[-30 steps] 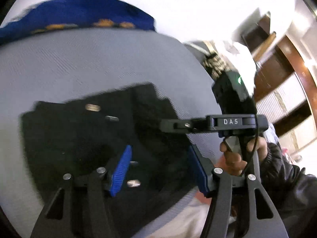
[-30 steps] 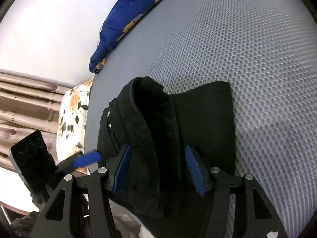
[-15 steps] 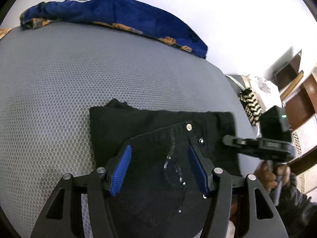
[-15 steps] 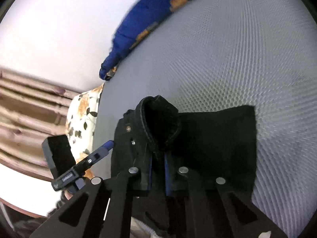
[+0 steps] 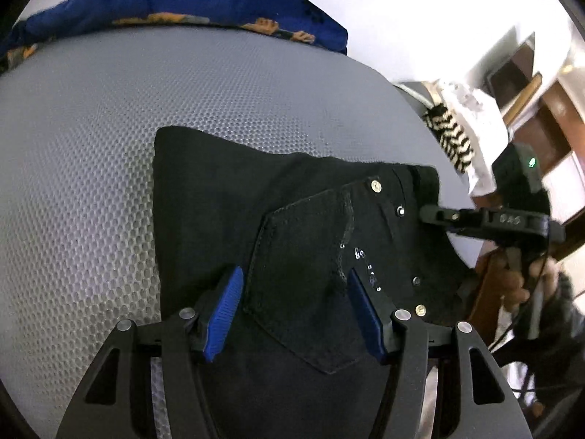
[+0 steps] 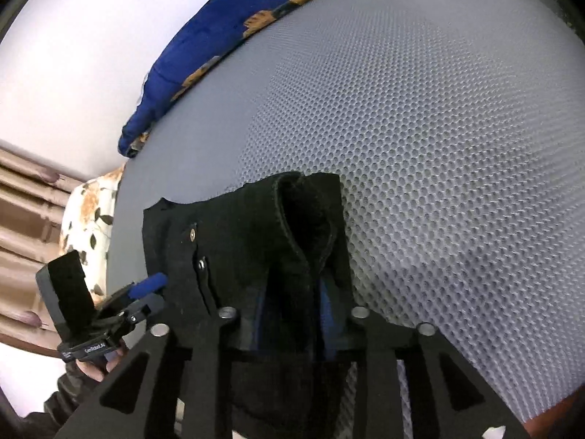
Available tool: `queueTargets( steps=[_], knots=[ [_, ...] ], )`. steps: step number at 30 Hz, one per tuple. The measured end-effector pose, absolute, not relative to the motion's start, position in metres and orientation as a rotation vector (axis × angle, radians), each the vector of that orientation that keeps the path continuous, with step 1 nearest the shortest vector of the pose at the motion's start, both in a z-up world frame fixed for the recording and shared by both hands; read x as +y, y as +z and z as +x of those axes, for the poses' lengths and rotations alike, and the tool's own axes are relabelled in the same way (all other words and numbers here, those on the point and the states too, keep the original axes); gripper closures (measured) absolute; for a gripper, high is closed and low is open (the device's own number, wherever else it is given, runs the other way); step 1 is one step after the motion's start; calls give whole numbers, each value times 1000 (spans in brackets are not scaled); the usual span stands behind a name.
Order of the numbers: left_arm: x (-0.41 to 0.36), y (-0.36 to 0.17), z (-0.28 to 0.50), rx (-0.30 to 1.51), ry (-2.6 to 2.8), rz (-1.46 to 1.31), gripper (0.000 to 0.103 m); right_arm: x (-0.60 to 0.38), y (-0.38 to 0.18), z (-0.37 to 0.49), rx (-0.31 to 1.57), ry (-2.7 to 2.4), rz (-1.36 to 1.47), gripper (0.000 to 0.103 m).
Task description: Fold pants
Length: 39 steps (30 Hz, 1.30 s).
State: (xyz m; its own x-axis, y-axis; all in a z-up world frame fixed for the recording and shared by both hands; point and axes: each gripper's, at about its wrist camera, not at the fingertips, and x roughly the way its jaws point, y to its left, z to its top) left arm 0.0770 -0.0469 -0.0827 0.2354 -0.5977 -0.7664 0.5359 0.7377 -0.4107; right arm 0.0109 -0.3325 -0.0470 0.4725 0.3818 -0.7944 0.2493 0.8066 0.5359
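Black jeans (image 5: 292,226) lie partly folded on a grey honeycomb-mesh mattress (image 5: 91,153), back pocket (image 5: 303,281) up, as we work the last folds. Our left tongs (image 5: 292,314) hover with their blue pads (image 5: 223,311) spread wide, holding nothing, the pocket directly beneath and between them. Our right tongs (image 6: 292,314) are clenched on a raised ridge of denim at the waistband end, the cloth standing up in a loop just ahead of the fingertips. In the left view those same right tongs sit at the far right edge of the jeans, beside the rivets (image 5: 375,185). A blue floral quilt (image 5: 175,11) lines the mattress edge well beyond both tools.

We judge the fold to be well along: the garment already forms a compact rectangle, and the step in hand looks like carrying the pinched edge across. To do it well, we would keep the right grip firm and lift only enough for the layer to clear the cloth below, travelling straight so the edges stay square. The left tongs could press down on the pocket area to anchor the stack. The thick denim may spring back, so a smoothing pass would help before we release.
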Motion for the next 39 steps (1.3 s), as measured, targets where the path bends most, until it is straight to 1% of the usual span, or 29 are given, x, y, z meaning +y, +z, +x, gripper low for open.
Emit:
queueTargets(
  steps=[7, 9, 10, 11, 14, 18, 19, 20, 21, 22, 23, 25, 30, 32, 36, 39],
  knots=[
    [-37, -72, 61, 1107, -794, -69, 43, -323, -37, -27, 1178, 105, 636, 74],
    [-31, -73, 51, 1121, -817, -64, 43, -318, -35, -36, 1195, 105, 613, 79],
    [-32, -74, 47, 1125, -820, -56, 43, -315, -33, -40, 1198, 98, 595, 84],
    [-32, -74, 44, 1126, -823, -49, 43, -314, -30, -43, 1195, 93, 581, 86],
    [-32, -78, 32, 1128, -824, -12, 43, -308, -30, -48, 1200, 80, 526, 89],
    [-42, -85, 28, 1111, -802, 59, 43, -301, -48, -43, 1230, 49, 494, 89],
    [-47, -84, 29, 1110, -798, 72, 43, -301, -48, -41, 1231, 52, 497, 88],
    [-47, -84, 30, 1110, -795, 74, 43, -300, -47, -41, 1233, 57, 494, 84],
    [-47, -83, 31, 1118, -790, 64, 43, -300, -46, -40, 1231, 57, 491, 83],
    [-46, -81, 33, 1121, -786, 49, 43, -299, -45, -39, 1227, 48, 495, 80],
    [-44, -80, 34, 1120, -783, 31, 43, -304, -44, -40, 1227, 43, 494, 75],
    [-33, -71, 39, 1099, -761, 0, 43, -310, -43, -41, 1216, 47, 496, 69],
    [-8, -60, 60, 1072, -696, -85, 42, -325, -40, -39, 1192, 102, 563, 61],
    [-1, -61, 69, 1080, -679, -127, 42, -329, -40, -37, 1191, 119, 567, 53],
    [15, -76, 84, 1138, -688, -267, 42, -340, -48, -27, 1183, 158, 635, 53],
    [19, -85, 88, 1169, -688, -313, 42, -351, -53, -23, 1189, 170, 657, 53]
  ],
)
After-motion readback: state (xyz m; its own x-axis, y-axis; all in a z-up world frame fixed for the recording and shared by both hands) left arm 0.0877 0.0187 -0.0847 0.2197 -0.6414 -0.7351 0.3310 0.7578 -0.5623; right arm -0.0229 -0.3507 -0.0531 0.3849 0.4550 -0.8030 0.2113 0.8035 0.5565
